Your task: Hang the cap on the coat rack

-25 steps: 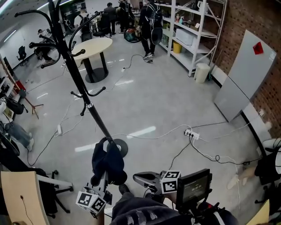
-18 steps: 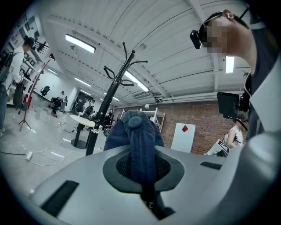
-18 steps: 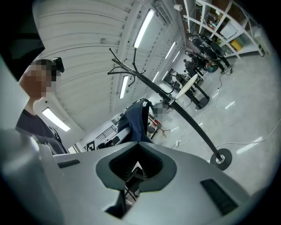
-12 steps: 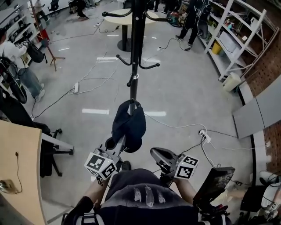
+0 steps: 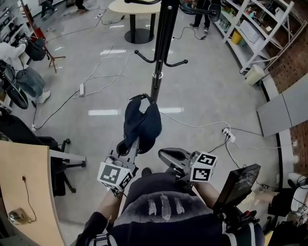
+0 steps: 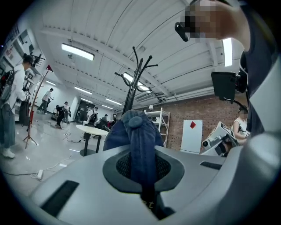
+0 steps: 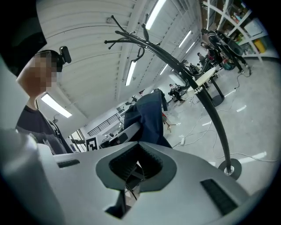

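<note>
A dark blue cap (image 5: 142, 124) hangs upright from my left gripper (image 5: 131, 145), whose jaws are shut on its lower edge; in the left gripper view the cap (image 6: 139, 140) fills the gap between the jaws. The black coat rack (image 5: 160, 62) stands just beyond it, and the cap overlaps the pole below the lowest hooks (image 5: 179, 63). The rack's upper hooks (image 6: 141, 66) rise above the cap. My right gripper (image 5: 167, 155) is low and to the right of the cap, shut with nothing in it. From it I see the cap (image 7: 149, 115) and the rack's pole (image 7: 210, 110).
Cables and a power strip (image 5: 227, 136) lie on the grey floor around the rack's base (image 7: 229, 167). A round table (image 5: 137, 6) stands behind, white shelves (image 5: 262, 29) and a bin (image 5: 253, 74) at right, a wooden desk (image 5: 21, 192) and chair (image 5: 60, 158) at left.
The rack has come closer and now stands straight ahead. My left gripper has lifted the cap up along the pole. The right gripper stays low beside it.
</note>
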`<state>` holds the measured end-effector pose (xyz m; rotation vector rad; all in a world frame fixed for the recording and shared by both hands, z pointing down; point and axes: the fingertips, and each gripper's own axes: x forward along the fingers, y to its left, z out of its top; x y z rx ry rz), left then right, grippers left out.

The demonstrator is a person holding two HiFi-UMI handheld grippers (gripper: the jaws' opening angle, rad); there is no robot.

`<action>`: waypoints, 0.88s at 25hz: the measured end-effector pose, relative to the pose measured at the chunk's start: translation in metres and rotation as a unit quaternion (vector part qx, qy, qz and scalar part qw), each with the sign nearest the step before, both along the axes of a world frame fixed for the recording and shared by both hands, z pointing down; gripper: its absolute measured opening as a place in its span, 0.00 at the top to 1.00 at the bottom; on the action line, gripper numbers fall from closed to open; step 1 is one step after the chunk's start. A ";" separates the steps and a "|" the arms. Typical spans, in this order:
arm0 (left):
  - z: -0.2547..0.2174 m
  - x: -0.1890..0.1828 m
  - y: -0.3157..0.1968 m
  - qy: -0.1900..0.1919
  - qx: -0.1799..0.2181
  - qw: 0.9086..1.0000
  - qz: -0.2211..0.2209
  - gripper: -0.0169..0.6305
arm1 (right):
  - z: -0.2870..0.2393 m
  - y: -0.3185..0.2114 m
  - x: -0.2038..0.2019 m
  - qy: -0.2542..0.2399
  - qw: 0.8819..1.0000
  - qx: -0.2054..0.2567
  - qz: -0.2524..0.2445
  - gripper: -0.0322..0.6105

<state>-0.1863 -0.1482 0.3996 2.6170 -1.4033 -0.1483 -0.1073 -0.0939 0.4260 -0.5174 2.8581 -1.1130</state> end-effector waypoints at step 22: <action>0.032 0.041 -0.083 -0.137 0.029 0.989 -0.056 0.95 | 0.003 -0.053 0.032 -0.018 1.000 -0.017 -0.012 0.95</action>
